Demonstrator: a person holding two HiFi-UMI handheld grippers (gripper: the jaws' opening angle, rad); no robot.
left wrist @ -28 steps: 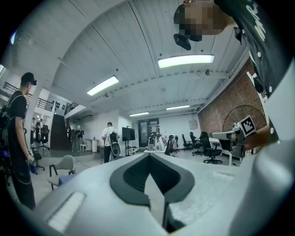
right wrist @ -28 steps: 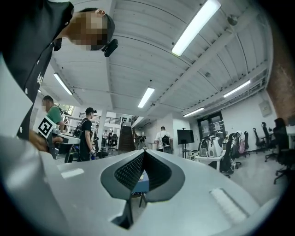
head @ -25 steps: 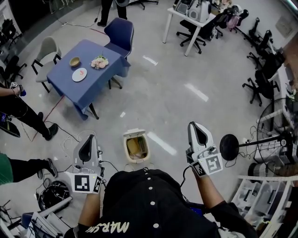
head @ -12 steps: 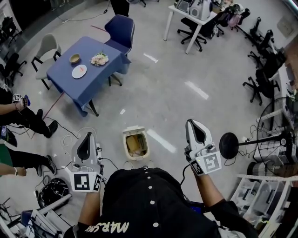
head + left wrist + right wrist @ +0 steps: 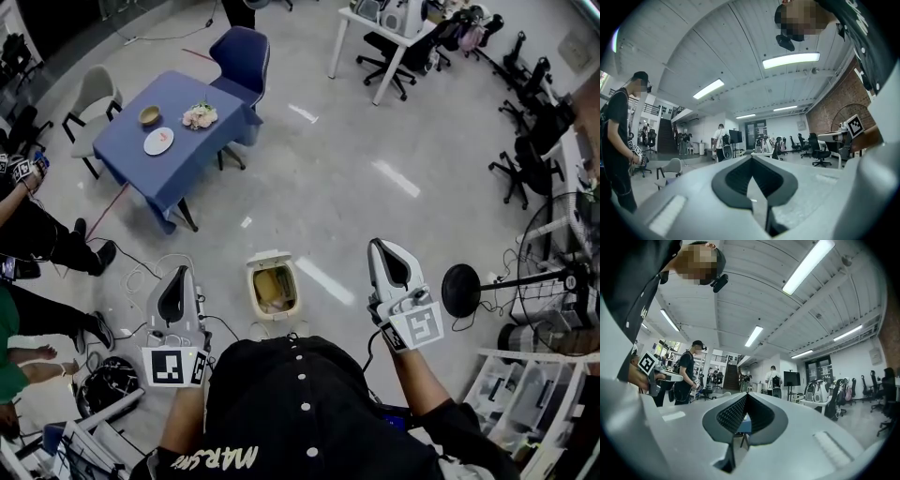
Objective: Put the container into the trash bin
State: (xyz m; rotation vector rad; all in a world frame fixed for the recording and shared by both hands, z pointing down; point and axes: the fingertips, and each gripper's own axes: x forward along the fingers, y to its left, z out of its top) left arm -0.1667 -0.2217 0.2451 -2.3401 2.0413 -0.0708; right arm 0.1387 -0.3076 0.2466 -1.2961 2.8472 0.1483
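A cream trash bin (image 5: 273, 288) stands on the floor just in front of me with its lid up. A yellowish-brown container (image 5: 269, 290) lies inside it. My left gripper (image 5: 178, 276) is left of the bin and my right gripper (image 5: 386, 247) is right of it. Both point level over the floor and away from me. In the left gripper view the left gripper (image 5: 751, 158) is shut and holds nothing. The right gripper (image 5: 746, 395) is likewise shut and empty in its own view. Neither touches the bin.
A blue table (image 5: 178, 155) with a plate (image 5: 158, 141), a bowl (image 5: 150, 116) and flowers (image 5: 200, 115) stands far left, chairs beside it. Cables (image 5: 141, 277) lie by my left gripper. A fan on a stand (image 5: 460, 292) and shelves are at the right. People stand at the left edge.
Both grippers keep nearly the same places beside the bin. The people at the left edge have shifted, and the view has drifted slightly.
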